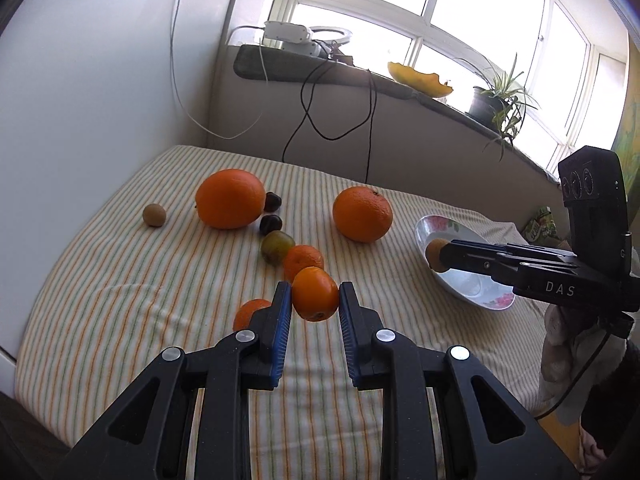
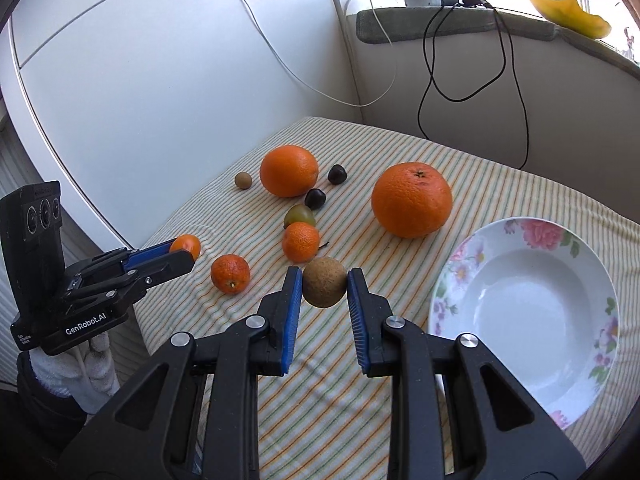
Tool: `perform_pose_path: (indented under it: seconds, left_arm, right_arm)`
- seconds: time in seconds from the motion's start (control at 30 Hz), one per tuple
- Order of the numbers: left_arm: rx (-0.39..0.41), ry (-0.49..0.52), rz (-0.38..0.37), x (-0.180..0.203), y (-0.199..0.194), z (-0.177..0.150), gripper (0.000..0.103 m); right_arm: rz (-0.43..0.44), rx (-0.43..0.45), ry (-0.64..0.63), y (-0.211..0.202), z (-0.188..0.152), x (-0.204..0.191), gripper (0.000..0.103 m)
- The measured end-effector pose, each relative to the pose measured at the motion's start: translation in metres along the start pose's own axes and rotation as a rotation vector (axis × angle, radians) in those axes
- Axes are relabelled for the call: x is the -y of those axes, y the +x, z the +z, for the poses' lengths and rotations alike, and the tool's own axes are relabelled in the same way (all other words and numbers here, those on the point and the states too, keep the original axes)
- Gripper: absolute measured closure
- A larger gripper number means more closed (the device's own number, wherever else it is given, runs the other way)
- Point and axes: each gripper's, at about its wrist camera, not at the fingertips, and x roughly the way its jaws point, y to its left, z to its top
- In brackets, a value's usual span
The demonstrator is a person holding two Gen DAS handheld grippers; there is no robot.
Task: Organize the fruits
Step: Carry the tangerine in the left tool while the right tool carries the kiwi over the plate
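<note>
My left gripper (image 1: 315,294) is shut on a small tangerine (image 1: 315,294) and holds it above the striped cloth (image 1: 120,300). It also shows at the left of the right wrist view (image 2: 185,249). My right gripper (image 2: 324,286) is shut on a brown kiwi (image 2: 324,287) just left of the floral plate (image 2: 524,312). In the left wrist view the right gripper (image 1: 437,256) holds the kiwi over the plate (image 1: 464,284). Two big oranges (image 2: 289,171) (image 2: 412,205), two tangerines (image 2: 230,274) (image 2: 300,242), a green fruit (image 2: 299,216), two dark fruits (image 2: 315,199) (image 2: 337,174) and a small kiwi (image 2: 243,180) lie on the cloth.
A white wall (image 2: 140,80) runs along the table's left side. Cables (image 2: 432,80) hang from the windowsill behind. A potted plant (image 1: 496,104) and a yellow peel (image 1: 420,78) sit on the sill.
</note>
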Motion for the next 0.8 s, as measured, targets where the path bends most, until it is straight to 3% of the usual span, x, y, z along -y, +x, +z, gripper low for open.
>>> perform_pose_path:
  seconds: [0.8]
  left_arm:
    - [-0.091,0.194,-0.203,0.127,0.07,0.012,0.081]
  right_arm:
    - [-0.19,0.019,0.126,-0.049,-0.035,0.102,0.079]
